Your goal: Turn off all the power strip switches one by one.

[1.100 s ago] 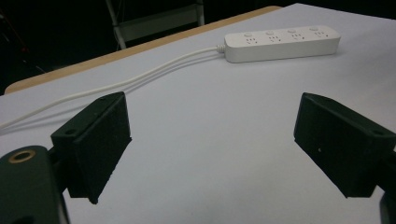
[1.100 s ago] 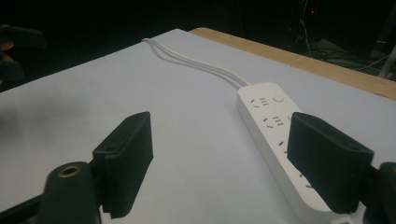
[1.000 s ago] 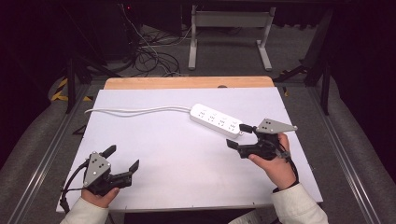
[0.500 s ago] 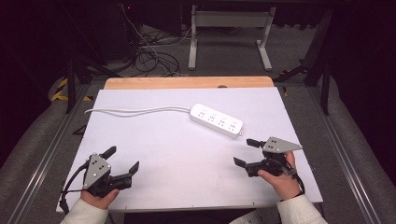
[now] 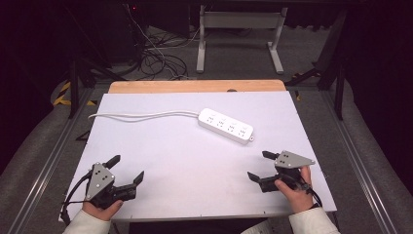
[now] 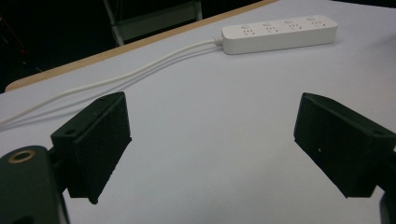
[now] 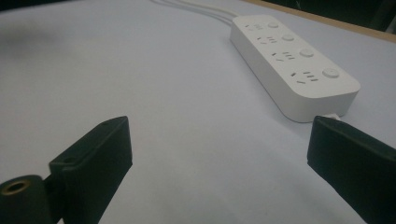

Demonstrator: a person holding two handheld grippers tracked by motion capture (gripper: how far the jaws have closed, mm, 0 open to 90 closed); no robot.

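Left gripper is sitting at the near left of the white tabletop, held in the person's left hand; its two black jaws are standing wide apart with only bare table between them, as the left gripper view is also showing. Right gripper is sitting at the near right, held in the right hand, grey three-cornered plate on top; its jaws are likewise spread and gripping nothing, with bare surface between them in the right gripper view.

White power strip is lying flat on the table, right of centre and toward the far half, socket face up. Four socket groups, each with a round button beside it, are showing in the right gripper view. Its long axis is running diagonally in the high view, from far-left to near-right. The cord end is pointing left and away; the free end is pointing toward the right gripper and lying near it, not touching.

White cord is leaving the strip's far-left end and running leftward across the table as two near-parallel strands toward the left edge. A wooden strip is bordering the far edge of the table.
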